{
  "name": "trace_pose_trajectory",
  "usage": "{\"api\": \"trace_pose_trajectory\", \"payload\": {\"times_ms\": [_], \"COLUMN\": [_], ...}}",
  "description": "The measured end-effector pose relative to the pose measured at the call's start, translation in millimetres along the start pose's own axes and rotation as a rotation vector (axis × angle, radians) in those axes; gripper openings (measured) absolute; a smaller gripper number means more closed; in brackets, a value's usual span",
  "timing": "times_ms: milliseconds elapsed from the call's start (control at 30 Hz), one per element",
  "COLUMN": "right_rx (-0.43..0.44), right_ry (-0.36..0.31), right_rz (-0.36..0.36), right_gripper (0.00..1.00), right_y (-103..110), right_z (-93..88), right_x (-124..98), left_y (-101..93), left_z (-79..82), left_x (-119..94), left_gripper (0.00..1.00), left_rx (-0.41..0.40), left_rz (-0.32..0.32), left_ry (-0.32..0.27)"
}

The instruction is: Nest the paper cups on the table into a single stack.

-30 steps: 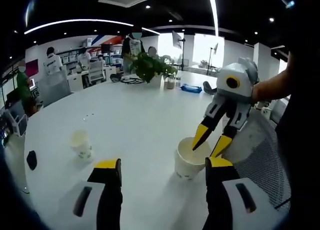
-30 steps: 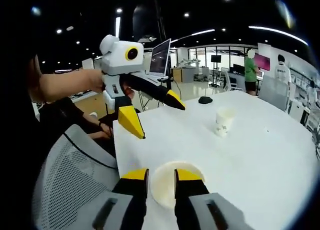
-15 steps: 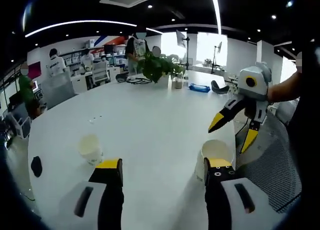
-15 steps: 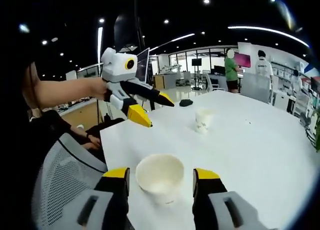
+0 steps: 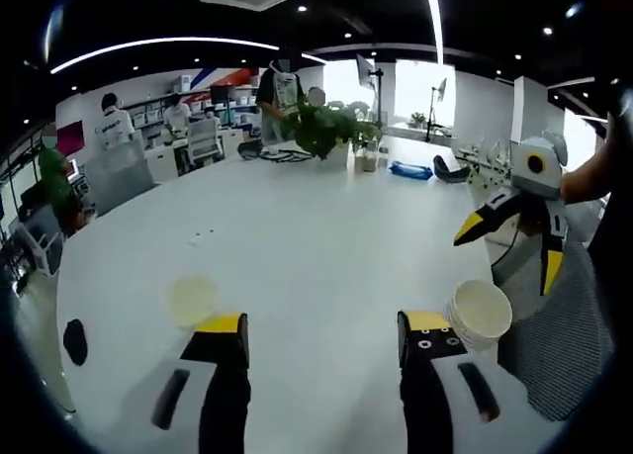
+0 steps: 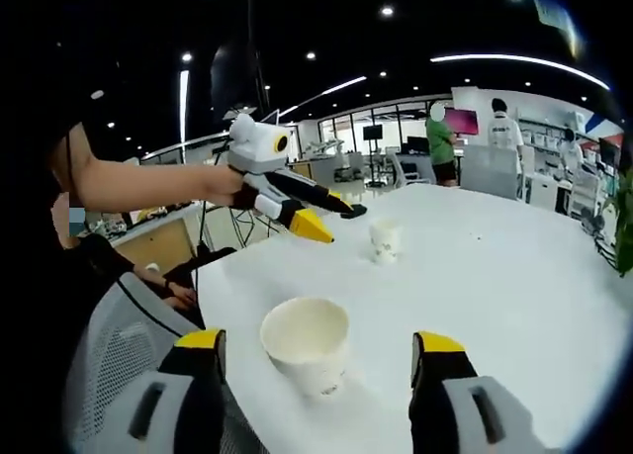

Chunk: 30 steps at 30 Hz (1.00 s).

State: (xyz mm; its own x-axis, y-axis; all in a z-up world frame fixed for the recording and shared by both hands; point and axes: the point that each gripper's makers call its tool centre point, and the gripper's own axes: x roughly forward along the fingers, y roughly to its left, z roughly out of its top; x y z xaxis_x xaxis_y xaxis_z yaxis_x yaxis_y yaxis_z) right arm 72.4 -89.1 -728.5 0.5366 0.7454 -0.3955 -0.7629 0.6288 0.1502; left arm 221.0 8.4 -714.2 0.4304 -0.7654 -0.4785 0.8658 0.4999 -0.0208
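Tongs on the right (image 6: 316,350) now gape apart, releasing the paper cup (image 6: 306,341) onto the bench (image 6: 495,276); left tongs (image 5: 321,335) stay apart, nearing the far cup (image 5: 192,300) for nesting.

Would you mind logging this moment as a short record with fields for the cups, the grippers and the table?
near cup: paper cup upright on the table, in front of the right gripper, not held
far cup: second paper cup upright, farther along, apart from the first
left gripper: open, holding nothing
right gripper: open, jaws set wide either side of the near cup
table: white
stacking: not yet done
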Motion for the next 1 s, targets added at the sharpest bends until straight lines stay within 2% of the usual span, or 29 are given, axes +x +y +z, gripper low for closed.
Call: {"api": "trace_pose_trajectory", "payload": {"times_ms": [167,233,467,667,800,1000], "right_rx": [0.036,0.035,0.066,0.1,0.112,0.133], "right_ry": [-0.029,-0.036,-0.055,-0.08,-0.082,-0.089], "right_rz": [-0.044,-0.062,-0.106,-0.13,-0.14,-0.154], "right_gripper": [0.84,0.85,0.84,0.83,0.82,0.8], "right_y": [-10.8,-16.0,-29.6,-32.3,-33.7,-39.5], "right_z": [-2.6,-3.4,-6.3,-5.5,-6.8,-8.0], "right_x": [-7.7,-11.1,-18.5,-21.5,-22.2,-25.0], "left_y": [16.1,30.7,63.9,87.9,94.3,107.5], "left_z": [4.5,7.4,10.7,-6.2,-17.9,-29.7], "left_x": [11.0,18.1,32.6,48.3,55.9,66.9], "left_gripper": [0.51,0.5,0.4,0.31,0.26,0.18], "left_rx": [0.021,0.025,0.047,0.048,0.046,0.054], "left_rz": [0.024,0.033,0.055,0.078,0.078,0.089], "left_ry": [0.007,0.01,0.041,0.123,0.176,0.226]}}
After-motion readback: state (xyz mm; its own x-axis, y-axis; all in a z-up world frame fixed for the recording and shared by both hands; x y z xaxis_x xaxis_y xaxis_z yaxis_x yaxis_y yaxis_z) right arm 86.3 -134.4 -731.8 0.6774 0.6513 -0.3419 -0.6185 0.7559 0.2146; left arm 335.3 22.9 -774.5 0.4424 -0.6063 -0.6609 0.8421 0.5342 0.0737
